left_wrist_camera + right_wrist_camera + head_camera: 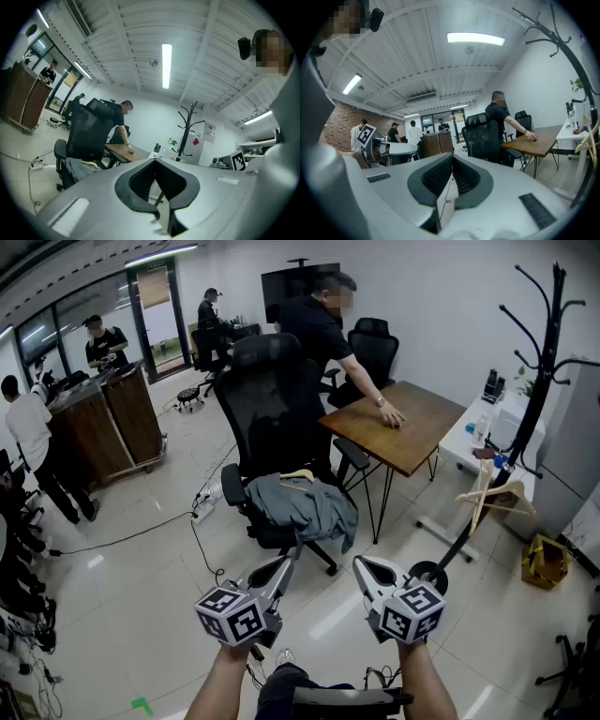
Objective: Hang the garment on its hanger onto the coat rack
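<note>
Both my tongs held low over the floor, side by side, apart from each other. Left tongs (289, 562) pressed together, nothing between them. Right tongs (362, 562) pressed together too, empty. Grey garment (305, 504) lies crumpled on the seat of the black office chair (272, 395), ahead of the left tongs, not touching them. Wooden hanger (298, 475) lies on top of the garment at its far edge, partly tucked in the cloth. Black coat rack (546, 362) stands ahead and well to the right of the right tongs, with a second wooden hanger (494, 497) low on its pole. Wooden counter (403, 432) beyond the chair, between it and the rack; a person in black (319, 324) leans a hand on it
</note>
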`<state>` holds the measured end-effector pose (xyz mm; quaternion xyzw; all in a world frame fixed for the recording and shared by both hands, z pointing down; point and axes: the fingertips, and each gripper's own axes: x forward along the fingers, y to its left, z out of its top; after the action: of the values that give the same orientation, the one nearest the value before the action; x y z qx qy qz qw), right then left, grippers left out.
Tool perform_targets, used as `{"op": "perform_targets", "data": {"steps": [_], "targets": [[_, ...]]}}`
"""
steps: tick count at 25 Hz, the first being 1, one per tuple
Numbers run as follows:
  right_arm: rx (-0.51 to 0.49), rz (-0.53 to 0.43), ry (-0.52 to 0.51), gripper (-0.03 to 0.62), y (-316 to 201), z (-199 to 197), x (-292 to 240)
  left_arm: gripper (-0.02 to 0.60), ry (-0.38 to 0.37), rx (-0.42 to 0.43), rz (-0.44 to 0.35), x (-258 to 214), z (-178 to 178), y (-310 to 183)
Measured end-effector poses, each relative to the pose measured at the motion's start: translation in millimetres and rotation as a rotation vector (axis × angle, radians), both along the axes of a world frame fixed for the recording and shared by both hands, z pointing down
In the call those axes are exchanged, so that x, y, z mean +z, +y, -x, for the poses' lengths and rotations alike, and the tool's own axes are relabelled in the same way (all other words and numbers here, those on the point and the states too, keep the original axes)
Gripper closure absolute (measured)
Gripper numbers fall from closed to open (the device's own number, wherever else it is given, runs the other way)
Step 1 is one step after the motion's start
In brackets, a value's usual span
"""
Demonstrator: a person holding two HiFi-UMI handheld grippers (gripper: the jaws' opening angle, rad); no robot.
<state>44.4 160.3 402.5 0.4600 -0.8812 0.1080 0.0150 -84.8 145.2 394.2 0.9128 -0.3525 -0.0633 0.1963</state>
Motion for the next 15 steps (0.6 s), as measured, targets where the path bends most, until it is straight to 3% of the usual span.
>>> {"op": "perform_targets", "data": {"steps": [15], "targets": [[0.063, 0.032, 0.027, 0.594, -127, 49, 9, 0.577, -0.026, 0.051, 0.029, 21, 50, -135]]}}
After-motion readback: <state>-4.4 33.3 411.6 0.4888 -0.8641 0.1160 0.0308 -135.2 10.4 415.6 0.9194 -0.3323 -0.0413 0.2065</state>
